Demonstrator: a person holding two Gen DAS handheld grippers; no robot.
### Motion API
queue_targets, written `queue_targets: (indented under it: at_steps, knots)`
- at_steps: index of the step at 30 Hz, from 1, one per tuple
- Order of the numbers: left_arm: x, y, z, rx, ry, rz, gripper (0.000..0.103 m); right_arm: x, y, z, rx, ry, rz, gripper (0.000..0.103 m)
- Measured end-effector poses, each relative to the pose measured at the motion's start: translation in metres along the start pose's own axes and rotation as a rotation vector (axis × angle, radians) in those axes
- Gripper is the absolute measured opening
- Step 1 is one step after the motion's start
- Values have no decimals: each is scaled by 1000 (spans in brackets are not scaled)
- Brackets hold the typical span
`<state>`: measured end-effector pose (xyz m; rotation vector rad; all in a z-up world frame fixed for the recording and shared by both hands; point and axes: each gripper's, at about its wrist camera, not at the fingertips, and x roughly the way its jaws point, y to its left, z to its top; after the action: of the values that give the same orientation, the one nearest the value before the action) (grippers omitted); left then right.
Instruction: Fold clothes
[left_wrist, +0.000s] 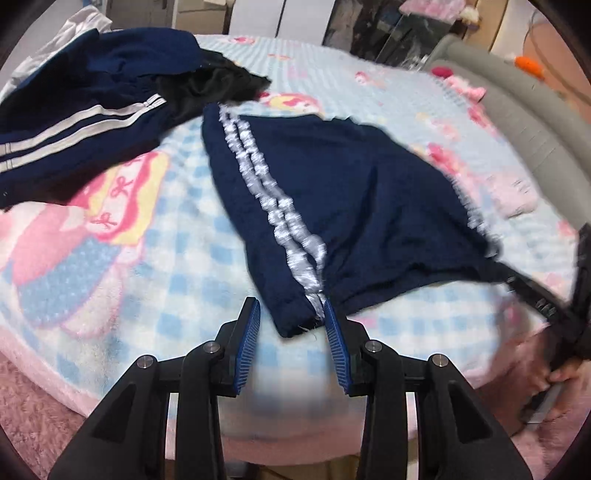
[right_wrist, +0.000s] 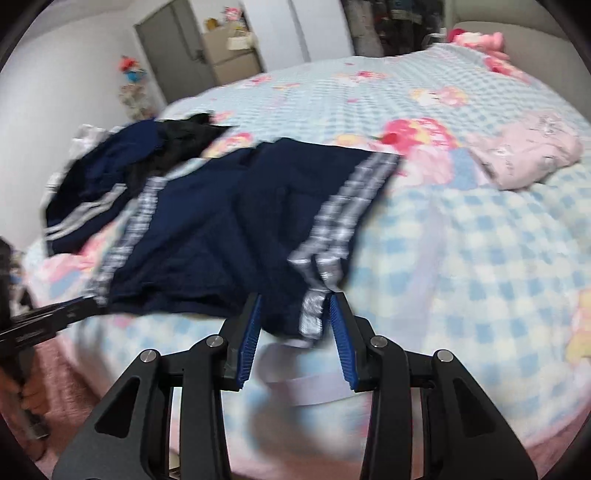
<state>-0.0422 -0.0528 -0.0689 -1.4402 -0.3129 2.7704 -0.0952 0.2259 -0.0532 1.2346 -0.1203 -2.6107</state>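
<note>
Now both tongs, left (left_wrist: 291, 317) and right (right_wrist: 295, 314), gape around the navy shorts' (left_wrist: 351, 184) near edge.

left gripper (left_wrist: 291, 317): jaws spread wide, blue ribbed pads (left_wrist: 247, 347) facing each other, pointing forward and slightly down
right gripper (right_wrist: 295, 314): jaws spread wide, blue pads (right_wrist: 341, 341) parted, tilted forward and down
right hand (left_wrist: 565, 376): seen from left wrist view at far right edge, fingers wrapped on gripper handle
left hand (right_wrist: 31, 402): low left edge of right wrist view, blurred, holding handle
</note>
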Motion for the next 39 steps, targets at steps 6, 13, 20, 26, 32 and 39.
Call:
queue_targets:
  at_steps: [6, 13, 20, 26, 32, 39]
  knots:
    - [-8, 2, 6, 11, -46, 11, 41, -7, -25, 1, 114, -20, 39, 43]
    - [2, -9, -2, 45, 4, -12, 41, -5, 10, -4, -53, 29, 134, 46]
    - [-11, 8, 5, -13, -64, 37, 41, -4, 3, -1, -50, -21, -2, 42]
    - [-13, 14, -1, -88, -69, -28, 41, -10, -15, 4, 48, -27, 13, 42]
    - [-9, 15, -10, -137, -48, -81, 41, -5, -4, 0, 16, 70, 217, 46]
    - [2, 10, -10, -121, -15, -96, 41, 1, 6, -1, -53, 53, 110, 44]
